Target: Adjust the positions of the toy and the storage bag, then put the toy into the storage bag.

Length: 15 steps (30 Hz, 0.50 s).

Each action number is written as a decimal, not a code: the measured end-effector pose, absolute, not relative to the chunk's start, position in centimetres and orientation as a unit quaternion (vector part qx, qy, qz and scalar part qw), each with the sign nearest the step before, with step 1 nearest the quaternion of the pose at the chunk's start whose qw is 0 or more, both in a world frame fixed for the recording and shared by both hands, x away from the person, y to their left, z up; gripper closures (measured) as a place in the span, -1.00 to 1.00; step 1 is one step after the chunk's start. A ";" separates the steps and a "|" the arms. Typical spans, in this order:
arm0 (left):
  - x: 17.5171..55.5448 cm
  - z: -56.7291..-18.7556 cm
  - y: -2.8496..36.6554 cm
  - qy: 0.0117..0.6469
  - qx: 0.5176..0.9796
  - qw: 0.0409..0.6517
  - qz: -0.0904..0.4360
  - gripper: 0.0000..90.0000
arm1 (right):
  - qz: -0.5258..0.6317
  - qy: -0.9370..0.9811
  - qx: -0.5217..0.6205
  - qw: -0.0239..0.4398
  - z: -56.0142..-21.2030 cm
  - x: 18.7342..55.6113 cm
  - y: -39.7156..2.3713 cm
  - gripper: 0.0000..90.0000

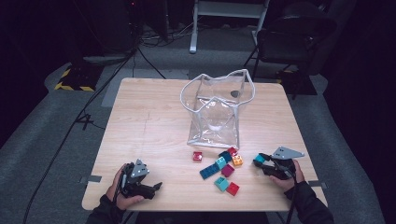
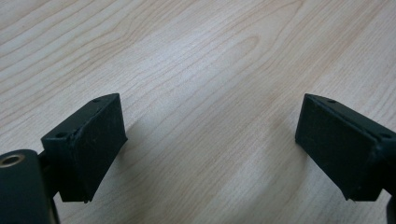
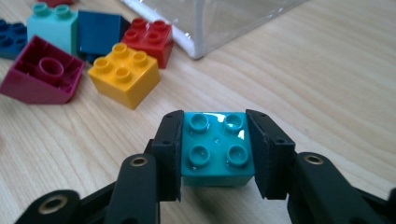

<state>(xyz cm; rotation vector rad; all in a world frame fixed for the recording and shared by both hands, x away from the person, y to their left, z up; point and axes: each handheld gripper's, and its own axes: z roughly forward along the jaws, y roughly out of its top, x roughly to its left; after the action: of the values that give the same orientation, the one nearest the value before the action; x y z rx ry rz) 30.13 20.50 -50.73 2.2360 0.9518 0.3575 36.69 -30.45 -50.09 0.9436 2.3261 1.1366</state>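
My right gripper (image 3: 214, 147) is shut on a teal four-stud brick (image 3: 215, 148), its two black pads pressed against the brick's sides; in the high view that gripper (image 1: 259, 159) sits at the table's right front with the teal brick (image 1: 259, 158) at its tip. Just beyond it lie a yellow brick (image 3: 123, 74), a red brick (image 3: 149, 38) and a magenta brick (image 3: 41, 72) turned on its side. My left gripper (image 1: 159, 185) rests at the table's left front. Its jaws stand wide apart over bare wood in the left gripper view (image 2: 210, 149), with nothing between them.
A clear plastic bag (image 1: 217, 109) stands open at the table's middle rear, its corner (image 3: 205, 28) close ahead of the right gripper. Several loose bricks (image 1: 222, 169) lie in front of it. A chair (image 1: 289, 42) stands beyond the table's far right.
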 end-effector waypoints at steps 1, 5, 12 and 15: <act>30.2 -50.7 20.5 0.365 0.857 0.337 0.137 -0.80 | 0.414 0.822 0.340 0.196 -49.6 36.6 -30.6 0.32; 30.2 -50.7 20.5 0.364 0.857 0.337 0.137 -0.80 | 0.435 0.807 0.341 0.206 -48.2 36.6 -31.1 0.32; 30.1 -50.7 20.5 0.365 0.857 0.336 0.137 -0.80 | 0.465 0.788 0.339 0.219 -45.9 37.2 -31.8 0.32; 30.2 -50.7 20.5 0.365 0.857 0.337 0.137 -0.80 | 0.478 0.775 0.339 0.237 -44.7 37.6 -31.9 0.32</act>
<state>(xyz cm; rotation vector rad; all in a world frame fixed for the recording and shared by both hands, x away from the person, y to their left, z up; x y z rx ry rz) 30.15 20.52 -50.74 2.2350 0.9516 0.3561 37.61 -31.93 -44.73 0.9281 2.1243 1.3106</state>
